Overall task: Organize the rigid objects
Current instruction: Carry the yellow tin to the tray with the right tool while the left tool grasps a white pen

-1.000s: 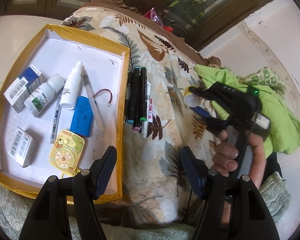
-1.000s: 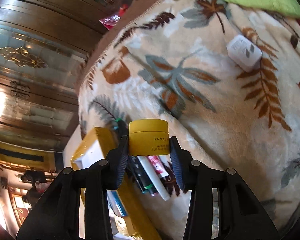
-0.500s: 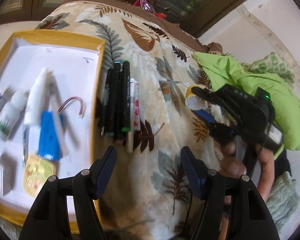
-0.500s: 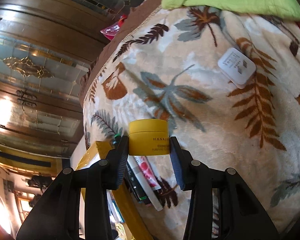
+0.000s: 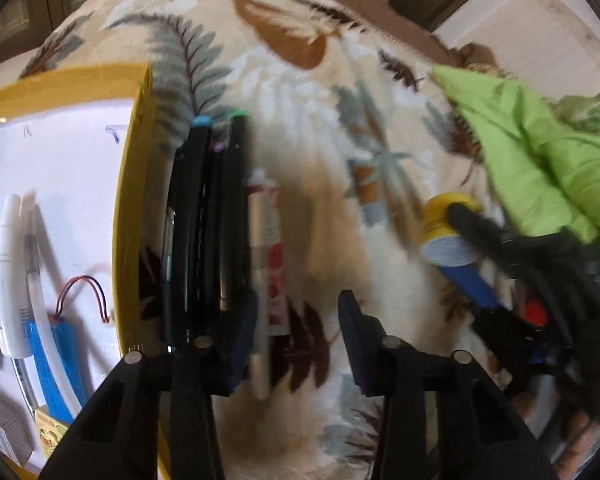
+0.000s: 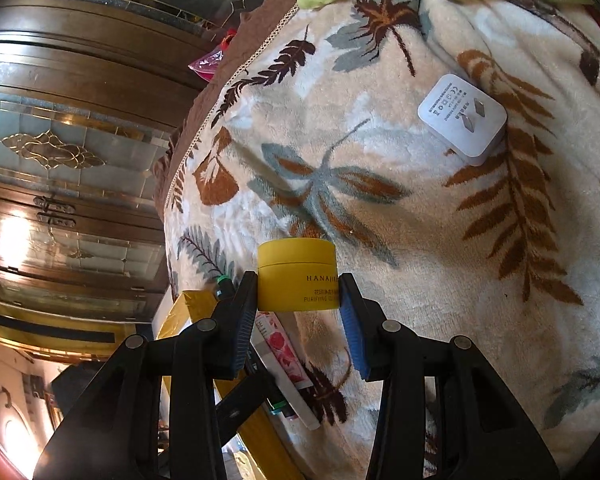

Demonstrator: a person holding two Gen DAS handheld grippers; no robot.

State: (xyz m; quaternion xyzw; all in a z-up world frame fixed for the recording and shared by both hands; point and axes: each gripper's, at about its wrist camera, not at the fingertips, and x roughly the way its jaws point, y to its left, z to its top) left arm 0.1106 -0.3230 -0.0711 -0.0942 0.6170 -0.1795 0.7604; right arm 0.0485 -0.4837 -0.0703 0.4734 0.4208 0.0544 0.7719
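My right gripper (image 6: 299, 308) is shut on a yellow jar (image 6: 297, 275) and holds it above the leaf-print blanket; jar and gripper also show in the left wrist view (image 5: 446, 228). My left gripper (image 5: 298, 320) is open and empty, low over the blanket. Its left finger is beside several black markers (image 5: 208, 216) and a white tube with red print (image 5: 270, 252), which lie along the right wall of the yellow box (image 5: 130, 200). The tube also shows in the right wrist view (image 6: 284, 356). The box holds a white bottle (image 5: 6, 280) and a blue battery pack (image 5: 52, 364).
A white plug adapter (image 6: 462, 118) lies on the blanket at the upper right of the right wrist view. A green cloth (image 5: 540, 152) is bunched at the blanket's far right. Dark wood and glass cabinet doors (image 6: 60, 140) stand behind.
My left gripper has moved right and closer to the markers and tube, so the box has slid to the left edge. The right gripper still holds the jar and has shifted slightly.
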